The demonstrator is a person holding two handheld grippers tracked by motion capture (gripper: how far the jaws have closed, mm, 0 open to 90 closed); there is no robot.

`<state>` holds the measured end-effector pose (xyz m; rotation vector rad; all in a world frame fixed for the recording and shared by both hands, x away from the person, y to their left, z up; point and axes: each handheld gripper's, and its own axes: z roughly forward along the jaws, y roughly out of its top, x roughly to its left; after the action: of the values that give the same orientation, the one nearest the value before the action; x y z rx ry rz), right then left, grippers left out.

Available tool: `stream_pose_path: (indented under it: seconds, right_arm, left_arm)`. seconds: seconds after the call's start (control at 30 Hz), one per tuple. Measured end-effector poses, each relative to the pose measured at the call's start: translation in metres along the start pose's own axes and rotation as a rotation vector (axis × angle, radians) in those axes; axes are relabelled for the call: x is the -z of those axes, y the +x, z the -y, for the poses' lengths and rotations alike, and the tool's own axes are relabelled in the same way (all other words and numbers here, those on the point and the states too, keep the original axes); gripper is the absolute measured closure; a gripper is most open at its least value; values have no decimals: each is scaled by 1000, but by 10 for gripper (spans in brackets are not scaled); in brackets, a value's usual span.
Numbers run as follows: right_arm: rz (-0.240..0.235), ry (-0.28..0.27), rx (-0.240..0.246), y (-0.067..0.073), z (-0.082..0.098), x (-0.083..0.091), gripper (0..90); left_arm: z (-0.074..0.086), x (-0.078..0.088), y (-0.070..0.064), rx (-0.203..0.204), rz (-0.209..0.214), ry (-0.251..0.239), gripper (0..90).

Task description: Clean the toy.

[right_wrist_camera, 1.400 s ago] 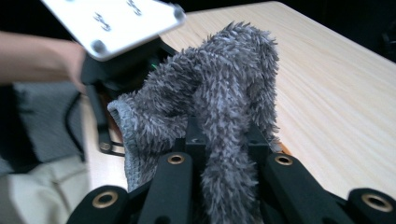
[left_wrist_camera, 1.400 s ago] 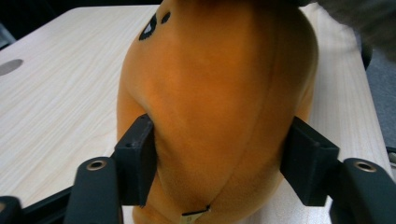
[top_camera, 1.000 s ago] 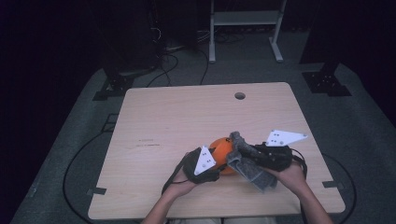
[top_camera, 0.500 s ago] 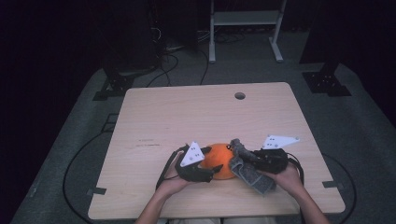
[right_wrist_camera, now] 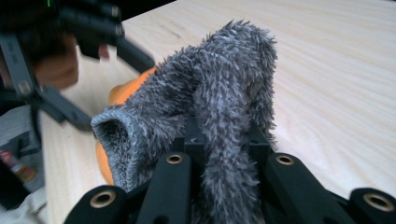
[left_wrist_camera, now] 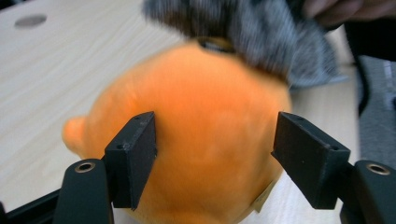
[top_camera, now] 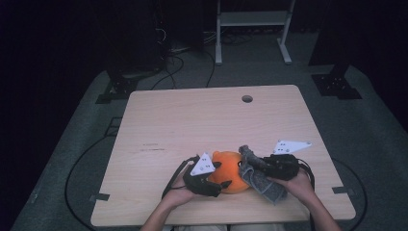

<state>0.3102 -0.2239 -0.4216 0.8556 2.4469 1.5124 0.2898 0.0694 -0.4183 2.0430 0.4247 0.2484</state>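
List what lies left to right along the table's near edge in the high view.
Left tongs → orange plush toy → grey fuzzy sock → right tongs, shut on the sock.

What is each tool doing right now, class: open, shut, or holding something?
Left tool: open, jaws just widened, either side of the orange plush toy without pressing it.
Right tool: shut on the grey fuzzy sock.
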Motion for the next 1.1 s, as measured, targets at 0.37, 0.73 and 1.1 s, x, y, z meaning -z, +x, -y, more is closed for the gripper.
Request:
stream_pose_path:
  seconds: [0.37,0.73,1.1]
  right_arm:
    - [-69,-50,-19,-8,12,22,764]
    - [-24,-151,-97,-23,28,62,752]
    - [187,-100,-154,-47,44,83,734]
  left_arm:
    - [-26,-34,19,-67,44,134,139]
    - [-21,-35,10,-107,-39,151,531]
    - [-38,-19,42,-103,-244,132,527]
